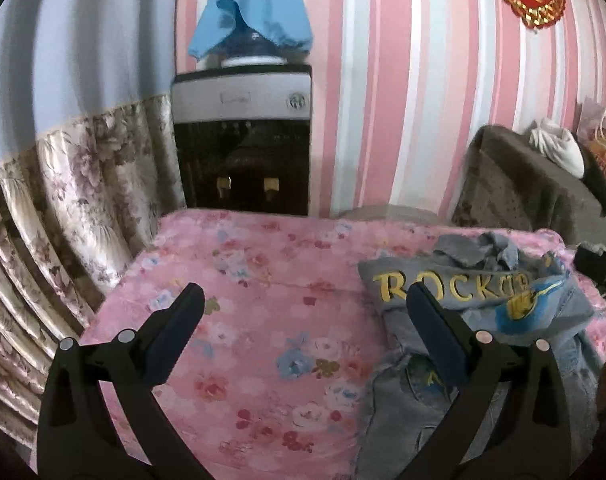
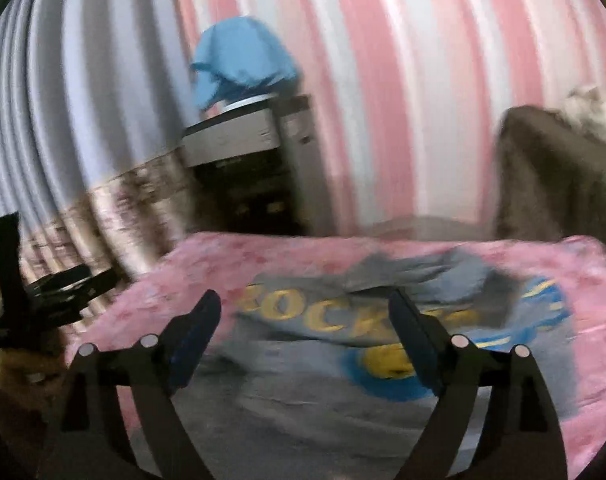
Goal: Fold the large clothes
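Note:
A grey-blue denim jacket (image 1: 475,320) with yellow "ROCK" lettering and a blue-and-yellow patch lies crumpled on the pink floral bedspread (image 1: 263,320), at the right of the left wrist view. My left gripper (image 1: 303,300) hovers open above the bedspread, its right finger over the jacket's left edge, nothing between the jaws. In the blurred right wrist view the jacket (image 2: 343,360) spreads under my right gripper (image 2: 305,308), which stands wide open and empty above it. The left gripper (image 2: 59,284) shows at that view's left edge.
A water dispenser (image 1: 243,140) draped with a blue cloth (image 1: 255,8) stands behind the bed against the pink striped wall. Floral curtains (image 1: 63,200) hang at the left. A brown covered sofa (image 1: 535,184) with bags on it sits at the right.

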`<state>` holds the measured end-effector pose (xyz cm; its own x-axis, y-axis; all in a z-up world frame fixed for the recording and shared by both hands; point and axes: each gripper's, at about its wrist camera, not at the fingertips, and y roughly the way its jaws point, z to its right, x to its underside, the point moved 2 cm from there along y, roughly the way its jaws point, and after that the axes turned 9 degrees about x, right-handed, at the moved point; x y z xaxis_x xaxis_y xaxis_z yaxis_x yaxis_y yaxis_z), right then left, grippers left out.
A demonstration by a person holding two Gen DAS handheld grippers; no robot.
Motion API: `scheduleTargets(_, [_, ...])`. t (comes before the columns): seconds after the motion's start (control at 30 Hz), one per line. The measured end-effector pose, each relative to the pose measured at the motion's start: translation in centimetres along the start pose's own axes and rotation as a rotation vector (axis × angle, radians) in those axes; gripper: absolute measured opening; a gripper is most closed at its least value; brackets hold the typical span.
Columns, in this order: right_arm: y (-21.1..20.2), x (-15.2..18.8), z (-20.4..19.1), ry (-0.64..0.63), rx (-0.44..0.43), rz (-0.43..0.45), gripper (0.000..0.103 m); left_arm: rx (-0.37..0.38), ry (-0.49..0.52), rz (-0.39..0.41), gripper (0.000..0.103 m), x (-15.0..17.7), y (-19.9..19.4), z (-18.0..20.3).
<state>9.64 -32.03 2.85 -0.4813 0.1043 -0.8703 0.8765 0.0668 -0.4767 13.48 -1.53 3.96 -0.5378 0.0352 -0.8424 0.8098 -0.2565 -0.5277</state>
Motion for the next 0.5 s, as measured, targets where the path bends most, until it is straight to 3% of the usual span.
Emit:
scheduleTargets(0.1, [-0.6, 0.0, 4.9, 0.020, 0.161, 0.001, 0.087, 0.051, -0.012, -0.043, 0.100, 1.0, 1.9, 1.8])
scheduleTargets(0.23, [-1.1, 0.9, 11.5, 0.099, 0.286, -0.028, 0.087, 0.111, 0.015, -0.121, 0.100, 2.7, 4.6, 5.8])
scheduleTargets(0.33, [-1.6, 2.2, 15.4, 0.178, 0.340, -0.056, 0.087, 0.187, 0.043, -0.176, 0.100, 3.9, 6.2, 9.2])
scheduleTargets(0.5, [-1.9, 3.8, 18.0, 0.216, 0.368, -0.082, 0.087, 0.200, 0.119, -0.256, 0.100, 5.5, 9.6, 13.5])
